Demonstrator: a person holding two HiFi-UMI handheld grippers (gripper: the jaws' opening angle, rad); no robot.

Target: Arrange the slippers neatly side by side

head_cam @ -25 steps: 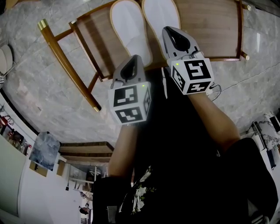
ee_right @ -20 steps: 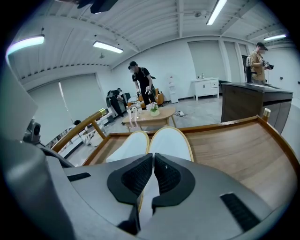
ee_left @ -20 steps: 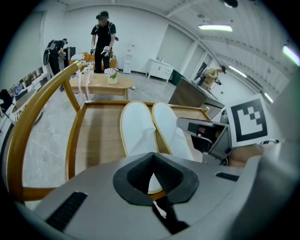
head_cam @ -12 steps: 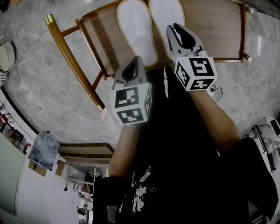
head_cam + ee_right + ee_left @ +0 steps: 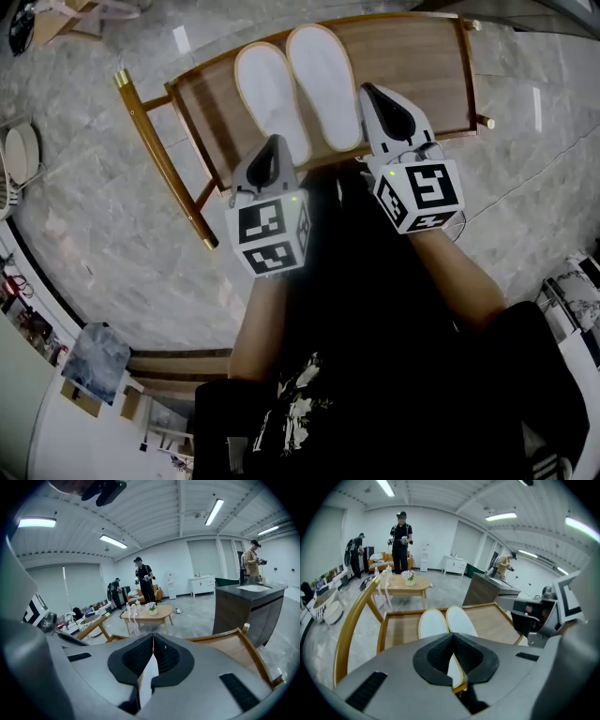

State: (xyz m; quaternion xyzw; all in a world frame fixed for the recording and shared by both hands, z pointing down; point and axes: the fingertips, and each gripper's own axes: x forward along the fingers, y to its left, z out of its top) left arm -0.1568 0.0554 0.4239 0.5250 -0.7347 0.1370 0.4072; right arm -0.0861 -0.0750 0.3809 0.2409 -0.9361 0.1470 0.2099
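L tongs (image 5: 273, 145) & R tongs (image 5: 372, 96), clenched empty, were raised off white flat slippers (image 5: 323, 84), left paired on brown wooden desk (image 5: 412, 66); task prob. done.

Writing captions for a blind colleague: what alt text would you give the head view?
Seen from above, a white left slipper and right slipper lie close side by side on a wooden bench. The person's left claw and right claw, both shut, hover at the bench's near edge, above a grey stone floor.
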